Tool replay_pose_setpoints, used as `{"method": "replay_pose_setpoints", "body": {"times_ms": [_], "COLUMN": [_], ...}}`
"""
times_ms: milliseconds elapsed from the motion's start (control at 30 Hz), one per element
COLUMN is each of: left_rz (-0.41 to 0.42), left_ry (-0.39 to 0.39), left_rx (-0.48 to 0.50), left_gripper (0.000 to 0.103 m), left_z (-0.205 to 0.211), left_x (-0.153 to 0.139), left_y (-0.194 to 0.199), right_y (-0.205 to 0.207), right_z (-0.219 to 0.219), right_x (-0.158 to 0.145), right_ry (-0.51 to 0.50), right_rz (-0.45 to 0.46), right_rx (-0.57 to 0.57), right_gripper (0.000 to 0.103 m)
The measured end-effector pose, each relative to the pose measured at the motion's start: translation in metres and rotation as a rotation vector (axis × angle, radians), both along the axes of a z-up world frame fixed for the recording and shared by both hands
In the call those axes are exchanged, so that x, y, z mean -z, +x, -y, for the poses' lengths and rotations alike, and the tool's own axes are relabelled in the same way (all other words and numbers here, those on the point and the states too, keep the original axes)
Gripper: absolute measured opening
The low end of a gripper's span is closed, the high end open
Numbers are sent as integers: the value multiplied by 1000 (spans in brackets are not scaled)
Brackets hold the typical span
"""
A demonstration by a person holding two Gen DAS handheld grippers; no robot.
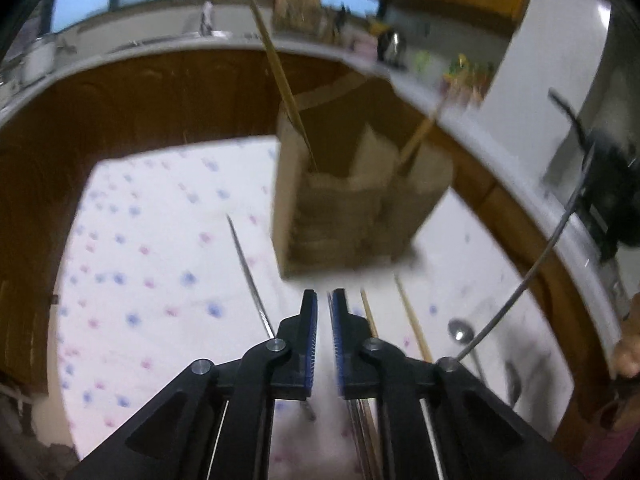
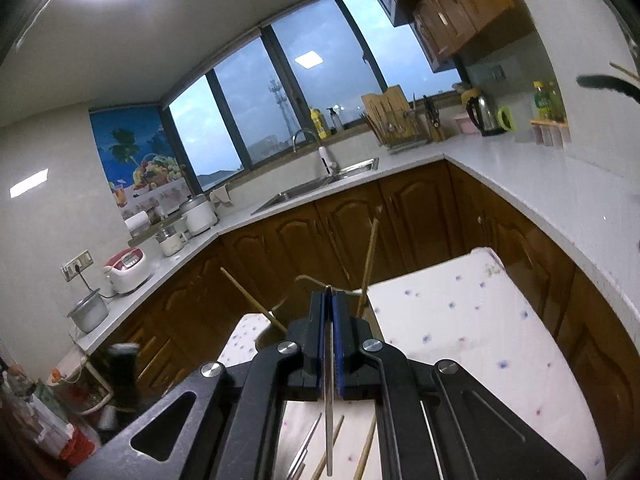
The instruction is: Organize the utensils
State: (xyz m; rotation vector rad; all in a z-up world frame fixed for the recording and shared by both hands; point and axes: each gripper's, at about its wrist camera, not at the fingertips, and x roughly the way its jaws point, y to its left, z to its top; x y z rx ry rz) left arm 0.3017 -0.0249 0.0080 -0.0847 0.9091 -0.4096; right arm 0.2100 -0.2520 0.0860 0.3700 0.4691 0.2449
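A cardboard holder [image 1: 352, 208] with compartments stands on the flowered cloth [image 1: 160, 240], and wooden chopsticks [image 1: 280, 76] lean out of it. My left gripper [image 1: 323, 300] hovers just in front of it, with a narrow gap between the pads and nothing in it. On the cloth lie a metal chopstick [image 1: 250, 276], wooden chopsticks [image 1: 412, 320] and a spoon [image 1: 460, 332]. My right gripper [image 2: 329, 300] is shut on a thin metal chopstick [image 2: 329, 400], which runs back between the pads. Beyond its tips the holder [image 2: 276, 328] is mostly hidden. More utensils [image 2: 308, 448] lie on the cloth below.
Brown cabinets [image 2: 400, 220] and a white counter [image 2: 520, 184] wrap around the table. A sink [image 2: 320, 184], a kettle [image 2: 480, 116], a dish rack [image 2: 396, 128] and rice cookers [image 2: 128, 268] stand on the counter. A person's hand [image 1: 628, 352] shows at the right edge.
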Motion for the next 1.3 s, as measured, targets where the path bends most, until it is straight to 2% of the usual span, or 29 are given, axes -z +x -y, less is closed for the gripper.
{"method": "replay_pose_setpoints", "body": {"times_ms": [67, 100, 200, 500, 533, 567, 600, 667, 867, 1100, 1300], "left_rz": [-26, -34, -64, -83, -94, -107, -76, -67, -33, 63, 154], "left_ry": [33, 50, 76, 166, 180, 199, 217, 237, 176, 21, -56], "left_rx": [11, 12, 17, 37, 43, 48, 47, 49, 24, -2, -22], "left_gripper": [23, 24, 24, 24, 22, 16, 9, 4, 2, 2, 2], "left_z": [17, 25, 43, 71, 74, 78, 82, 85, 77, 53, 21], "left_x": [15, 20, 35, 57, 61, 67, 68, 68, 57, -1, -49], "left_y": [11, 16, 28, 55, 57, 60, 59, 61, 57, 32, 7], "right_y": [-2, -3, -6, -9, -9, -9, -9, -9, -12, -19, -19], "right_z": [3, 4, 9, 22, 22, 22, 23, 22, 20, 14, 6], "right_x": [3, 5, 8, 18, 19, 20, 20, 20, 21, 14, 3], "right_ry": [7, 11, 16, 42, 44, 46, 47, 47, 49, 40, 30], "right_rz": [-9, -12, -20, -40, -43, -45, -47, -50, -54, -39, -14], "right_rx": [6, 8, 14, 22, 22, 22, 22, 20, 14, 5, -8], "right_gripper": [4, 4, 4, 4, 4, 4, 4, 4, 4, 4, 4]}}
